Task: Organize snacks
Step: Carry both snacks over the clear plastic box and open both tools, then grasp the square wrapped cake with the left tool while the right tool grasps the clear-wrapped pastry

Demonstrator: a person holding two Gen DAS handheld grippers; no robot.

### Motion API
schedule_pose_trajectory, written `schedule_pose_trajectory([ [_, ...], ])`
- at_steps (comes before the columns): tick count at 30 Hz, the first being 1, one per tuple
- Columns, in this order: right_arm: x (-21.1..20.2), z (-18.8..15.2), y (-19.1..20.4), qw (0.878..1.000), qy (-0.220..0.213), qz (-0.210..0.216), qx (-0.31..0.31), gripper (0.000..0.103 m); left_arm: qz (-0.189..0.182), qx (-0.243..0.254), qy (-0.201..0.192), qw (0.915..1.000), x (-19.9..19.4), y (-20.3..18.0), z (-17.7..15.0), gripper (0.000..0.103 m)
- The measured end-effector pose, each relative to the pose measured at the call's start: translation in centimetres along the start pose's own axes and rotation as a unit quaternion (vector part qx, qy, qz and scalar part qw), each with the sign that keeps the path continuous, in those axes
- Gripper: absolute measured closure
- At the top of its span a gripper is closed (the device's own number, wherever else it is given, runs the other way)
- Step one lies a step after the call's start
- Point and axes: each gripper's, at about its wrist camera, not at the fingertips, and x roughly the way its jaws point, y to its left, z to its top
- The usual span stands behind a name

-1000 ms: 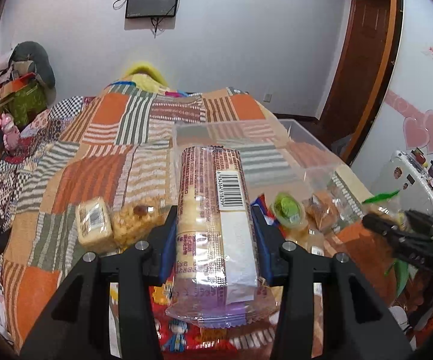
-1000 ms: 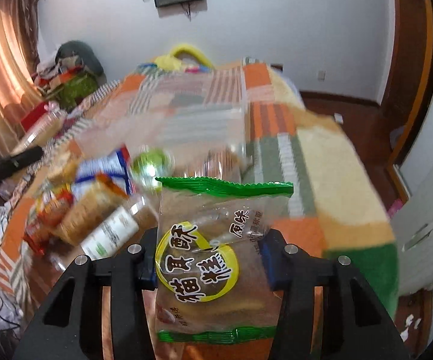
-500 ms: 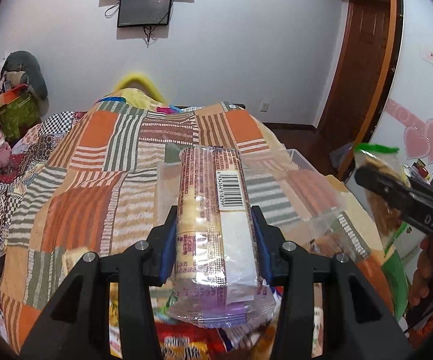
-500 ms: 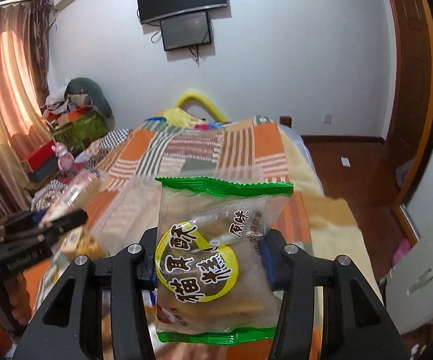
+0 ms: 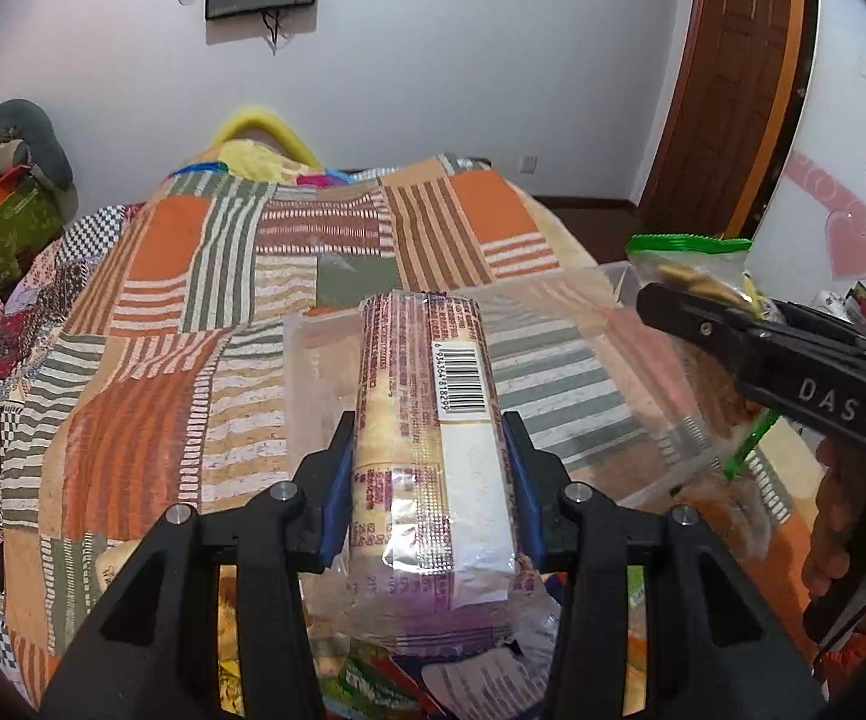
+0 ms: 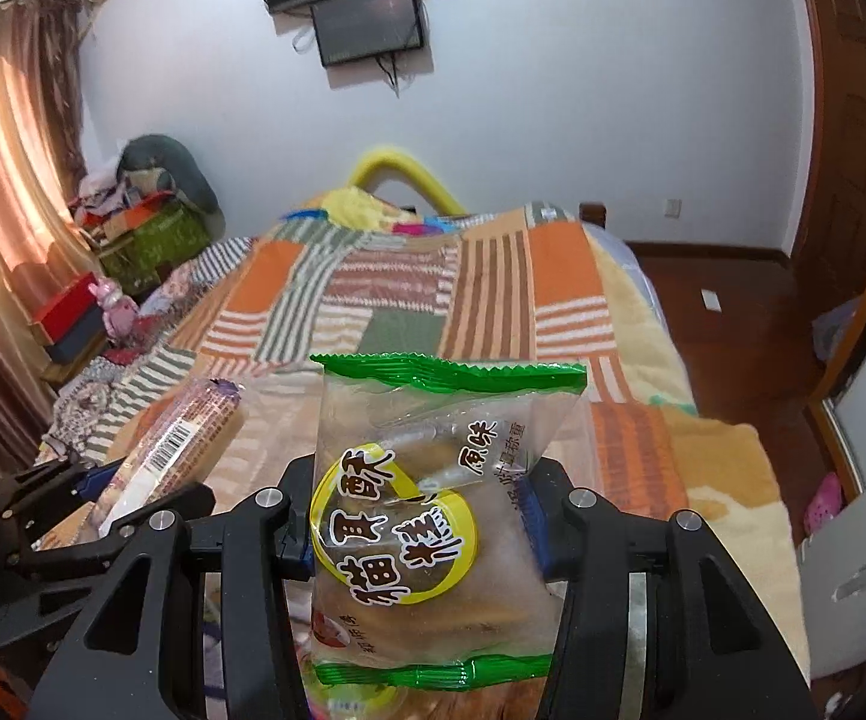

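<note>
My left gripper point(image 5: 429, 462) is shut on a long biscuit roll point(image 5: 429, 420) with a barcode label, held above the bed. My right gripper point(image 6: 417, 510) is shut on a clear green-edged pastry bag point(image 6: 426, 498) with a yellow ring and Chinese print. A clear plastic bin point(image 5: 601, 312) lies on the patchwork quilt just beyond the roll. The right gripper with its bag also shows at the right of the left wrist view point(image 5: 757, 330). The left gripper and roll show at the lower left of the right wrist view point(image 6: 150, 468).
A patchwork quilt point(image 5: 204, 276) covers the bed. More snack packets point(image 5: 372, 684) lie below the left gripper. Clutter and boxes point(image 6: 132, 228) stand at the far left by the curtain. A wooden door point(image 5: 727, 78) is at the right.
Both grippers have lifted with their snacks and tilted up toward the room. The snack pile has dropped out of view and the right gripper has come in close beside the left.
</note>
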Motion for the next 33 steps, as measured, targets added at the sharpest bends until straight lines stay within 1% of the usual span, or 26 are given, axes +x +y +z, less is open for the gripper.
schedule_pose_trajectory([
  [4,1.0,-0.1,-0.2,1.0,0.022,0.003,0.001,0.057,-0.001,0.0,0.011,0.9999,1.2,0.2,0.0,0.058],
  [7,1.5,-0.2,0.0,0.999,0.031,-0.008,-0.007,0.056,0.004,0.004,0.009,0.9999,1.4,0.2,0.2,0.058],
  [10,1.9,0.2,0.0,0.999,0.04,-0.012,-0.004,0.055,-0.002,0.007,0.016,0.9998,1.4,0.2,0.2,0.058],
  [11,1.8,0.2,-0.1,0.999,0.04,-0.01,-0.003,0.053,-0.002,0.009,0.018,0.9998,1.4,0.2,0.1,0.057],
  [12,1.7,0.2,-0.1,0.999,0.041,-0.01,-0.003,0.049,0.0,0.009,0.019,0.9998,1.3,0.2,0.1,0.056],
  [15,0.8,0.1,-0.2,0.999,0.036,-0.011,-0.005,0.035,0.001,0.003,0.018,0.9998,0.8,0.7,-0.2,0.049],
  [16,0.4,0.1,-0.3,0.999,0.031,-0.011,-0.007,0.033,0.0,0.0,0.016,0.9999,0.5,0.9,-0.2,0.046],
  [18,-0.2,0.3,-0.3,1.0,0.024,-0.014,-0.01,0.031,0.0,-0.003,0.012,0.9999,-0.3,1.3,-0.3,0.043],
  [22,-1.7,0.3,-0.6,1.0,0.012,-0.01,-0.015,0.027,0.009,-0.004,-0.004,0.9999,-2.3,2.5,-0.7,0.032],
  [27,-3.8,-0.5,-1.0,1.0,0.0,-0.004,-0.017,0.027,0.031,0.002,-0.017,0.9994,-5.0,4.6,-1.7,0.028],
  [29,-4.5,-0.8,-1.2,1.0,-0.003,-0.003,-0.014,0.025,0.037,0.003,-0.02,0.9991,-5.9,5.6,-2.3,0.021],
  [31,-5.2,-1.4,-1.6,1.0,-0.007,-0.003,-0.01,0.02,0.042,-0.007,-0.021,0.9989,-6.7,6.9,-3.1,0.019],
  [33,-5.4,-2.0,-1.4,1.0,-0.006,-0.007,-0.012,0.02,0.047,-0.02,-0.017,0.9985,-7.1,8.4,-3.9,0.018],
])
